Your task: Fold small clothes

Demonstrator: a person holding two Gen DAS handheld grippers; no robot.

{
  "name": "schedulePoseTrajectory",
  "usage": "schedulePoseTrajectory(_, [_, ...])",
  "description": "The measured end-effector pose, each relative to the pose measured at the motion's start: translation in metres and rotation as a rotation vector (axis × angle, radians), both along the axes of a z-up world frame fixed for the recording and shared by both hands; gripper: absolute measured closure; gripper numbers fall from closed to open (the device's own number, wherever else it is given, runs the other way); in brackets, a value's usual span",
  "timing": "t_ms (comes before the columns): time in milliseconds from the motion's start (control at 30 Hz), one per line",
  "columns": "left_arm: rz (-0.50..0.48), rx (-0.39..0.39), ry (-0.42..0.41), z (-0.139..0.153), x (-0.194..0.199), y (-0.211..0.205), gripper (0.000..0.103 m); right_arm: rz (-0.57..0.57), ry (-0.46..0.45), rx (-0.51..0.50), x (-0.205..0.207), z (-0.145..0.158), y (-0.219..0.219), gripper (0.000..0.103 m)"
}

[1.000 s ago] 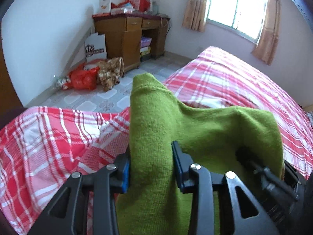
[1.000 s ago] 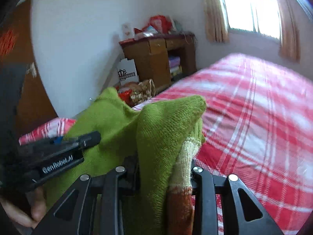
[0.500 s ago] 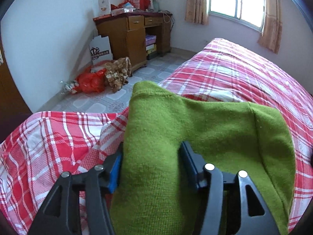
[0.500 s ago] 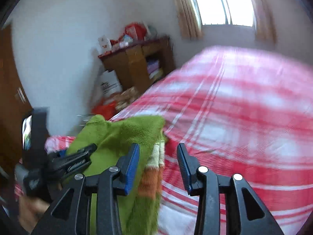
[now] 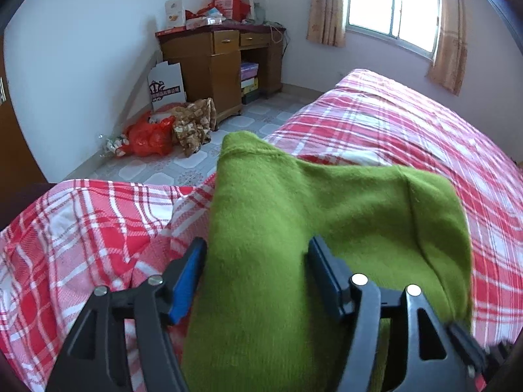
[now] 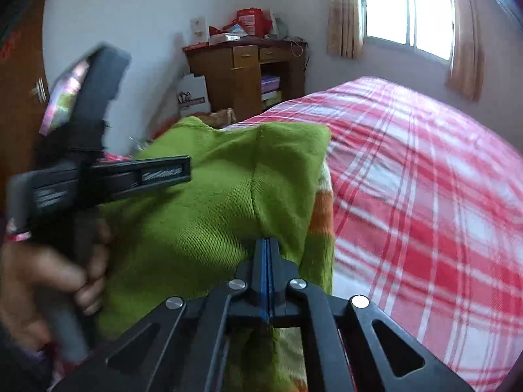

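While the left gripper (image 5: 255, 261) is pinching a thick fold of the fuzzy green knit sweater (image 5: 294, 228) bunching between its fingers over the plaid bedspread (image 5: 408, 130), the right gripper (image 6: 267, 261) is sitting pressed together above it.
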State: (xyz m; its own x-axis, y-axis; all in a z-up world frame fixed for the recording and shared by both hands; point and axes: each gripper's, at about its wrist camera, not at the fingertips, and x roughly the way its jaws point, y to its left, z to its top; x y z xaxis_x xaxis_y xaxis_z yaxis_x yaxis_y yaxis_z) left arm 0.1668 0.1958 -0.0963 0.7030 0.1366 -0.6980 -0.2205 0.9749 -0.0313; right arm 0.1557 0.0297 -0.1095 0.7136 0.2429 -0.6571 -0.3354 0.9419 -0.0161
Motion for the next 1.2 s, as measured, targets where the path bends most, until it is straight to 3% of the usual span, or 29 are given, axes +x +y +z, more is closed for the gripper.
schedulePoseTrajectory(100, [-0.028,0.026,0.012,0.009,-0.017,-0.008,0.036,-0.007,-0.035,-0.023,0.002,-0.005,0.005,0.103])
schedulePoseTrajectory(333, [-0.072,0.044,0.008,0.031,-0.065,-0.024,0.036,-0.037,-0.023,-0.001,0.022,-0.003,0.001,0.103])
schedulePoseTrajectory(500, [-0.073,0.074,0.044,0.017,-0.073,-0.031,0.036,-0.032,-0.016,0.043,0.017,-0.001,-0.005,0.103])
schedulePoseTrajectory(633, [-0.049,0.118,0.049,0.005,-0.078,-0.033,0.030,-0.033,-0.012,0.082,-0.012,0.010,-0.013,0.103])
schedulePoseTrajectory(767, [-0.050,0.134,0.047,0.006,-0.084,-0.037,0.030,-0.071,-0.090,0.127,-0.056,0.024,-0.021,0.102])
schedulePoseTrajectory(1000, [-0.061,0.134,0.063,0.003,-0.103,-0.041,0.030,-0.037,0.037,0.116,-0.056,-0.007,-0.013,0.102])
schedulePoseTrajectory(1200, [-0.080,0.088,0.065,0.000,-0.138,-0.039,0.030,-0.055,0.069,0.127,-0.068,0.001,-0.018,0.102])
